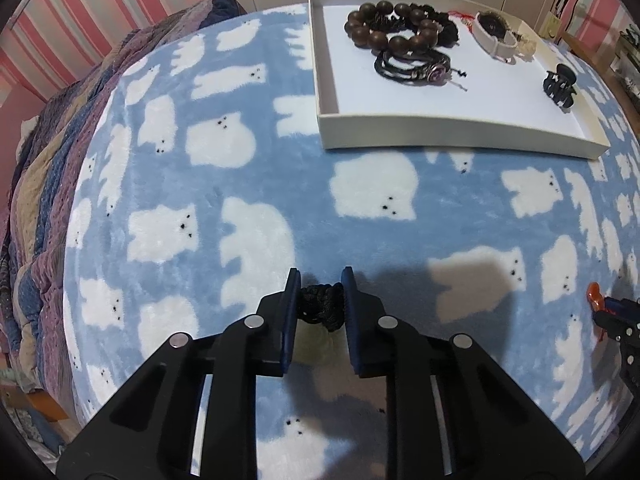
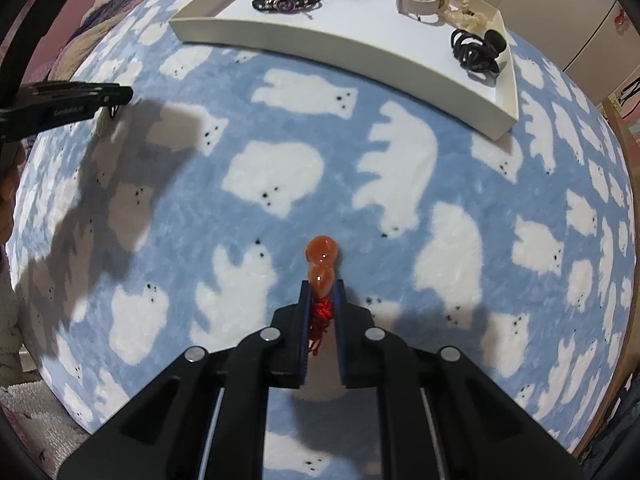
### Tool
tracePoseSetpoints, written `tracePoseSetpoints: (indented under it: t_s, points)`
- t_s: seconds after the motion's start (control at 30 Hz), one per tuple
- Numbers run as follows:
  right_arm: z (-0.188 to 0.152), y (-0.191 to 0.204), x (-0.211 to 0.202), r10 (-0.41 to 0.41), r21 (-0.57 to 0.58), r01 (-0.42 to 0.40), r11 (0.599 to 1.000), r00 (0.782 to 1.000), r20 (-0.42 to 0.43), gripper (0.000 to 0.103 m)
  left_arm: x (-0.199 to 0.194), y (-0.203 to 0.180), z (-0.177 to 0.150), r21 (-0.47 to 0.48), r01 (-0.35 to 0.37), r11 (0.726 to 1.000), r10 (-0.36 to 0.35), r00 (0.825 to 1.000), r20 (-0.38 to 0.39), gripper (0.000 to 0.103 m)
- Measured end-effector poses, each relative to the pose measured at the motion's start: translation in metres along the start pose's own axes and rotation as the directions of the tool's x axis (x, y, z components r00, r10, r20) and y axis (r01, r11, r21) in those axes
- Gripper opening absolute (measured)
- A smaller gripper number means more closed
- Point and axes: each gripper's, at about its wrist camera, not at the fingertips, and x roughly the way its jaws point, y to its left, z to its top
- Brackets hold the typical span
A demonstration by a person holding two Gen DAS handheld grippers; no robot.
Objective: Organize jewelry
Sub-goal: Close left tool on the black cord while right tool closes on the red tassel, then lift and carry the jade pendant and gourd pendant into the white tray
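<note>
My left gripper [image 1: 320, 280] is shut on a black braided cord bracelet [image 1: 322, 308], held above the blue bear-print blanket. My right gripper [image 2: 321, 286] is shut on an orange gourd-shaped pendant [image 2: 322, 264] with a red knotted cord [image 2: 320, 312]. The white tray [image 1: 440, 130] lies ahead on the blanket and also shows in the right wrist view [image 2: 320, 42]. It holds a dark wooden bead bracelet [image 1: 384, 26], a black leather bracelet [image 1: 416, 64], a watch [image 1: 494, 34] and a black hair claw [image 1: 560, 84]. The right gripper's pendant shows at the right edge of the left wrist view [image 1: 594, 296].
A striped quilt [image 1: 52, 152] lies bunched at the blanket's left edge. The left gripper [image 2: 100, 98] shows at the left of the right wrist view. Black hair ties [image 2: 476, 52] lie in the tray's right corner. Wooden furniture [image 1: 624, 64] stands at the far right.
</note>
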Motion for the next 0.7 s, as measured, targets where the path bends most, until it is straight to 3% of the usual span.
tracePoseSetpoints:
  t_s: [0.23, 0.43, 0.7]
  points:
    - [0.01, -0.021, -0.015, 0.004, 0.029, -0.006, 1.0, 0.998, 0.06, 0.01, -0.026, -0.005, 0.002, -0.01, 0.02, 1.0, -0.02, 0.998, 0.055, 0.019]
    - [0.022, -0.038, -0.038, 0.0, 0.082, -0.012, 0.997, 0.989, 0.147, 0.01, -0.047, -0.017, 0.007, -0.015, 0.079, 0.997, -0.077, 0.99, 0.12, 0.019]
    - [0.068, -0.071, -0.051, -0.02, 0.17, -0.024, 0.985, 0.967, 0.253, 0.01, -0.068, -0.04, 0.031, -0.006, 0.133, 0.991, -0.13, 0.977, 0.172, 0.019]
